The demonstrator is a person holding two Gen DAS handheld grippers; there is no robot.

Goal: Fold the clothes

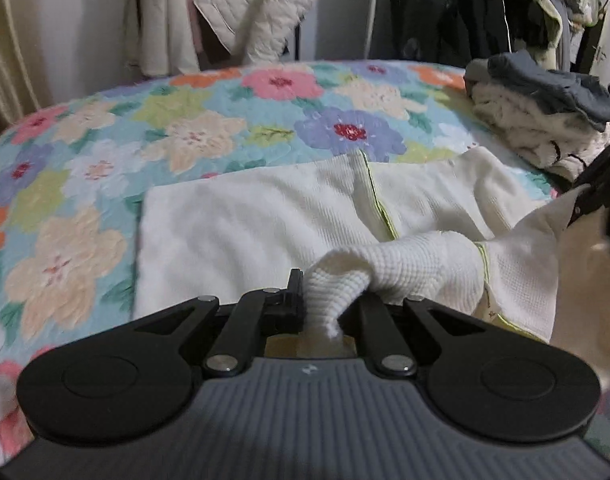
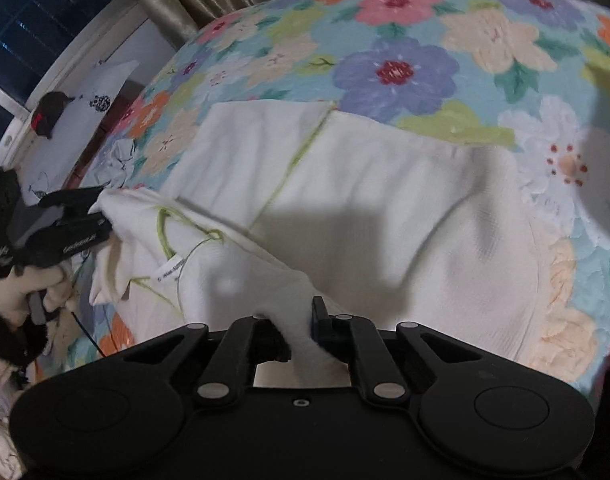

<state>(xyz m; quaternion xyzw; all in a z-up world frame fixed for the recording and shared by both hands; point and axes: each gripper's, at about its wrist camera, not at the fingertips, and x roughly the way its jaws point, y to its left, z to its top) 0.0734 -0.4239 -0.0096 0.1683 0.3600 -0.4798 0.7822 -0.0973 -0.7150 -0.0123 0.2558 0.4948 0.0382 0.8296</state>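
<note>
While both claws pinch the near edge of the white garment, its far half lies flat on the floral bed, which serves as the folding surface. Left claw: pressed together on a bunched, waffle-knit corner, lifted clear of the bed so the cloth can be carried over. Right claw: likewise closed on a fold of the same garment; holding two spaced points keeps the edge taut and straight. The green-trimmed seam runs away from the claws, a likely guide for alignment. A care label shows near the left claw, so an inner face is exposed there. A pile of clothes sits at the bed's far right, apart from the working area; whether it is folded stock or waiting laundry cannot be told.
</note>
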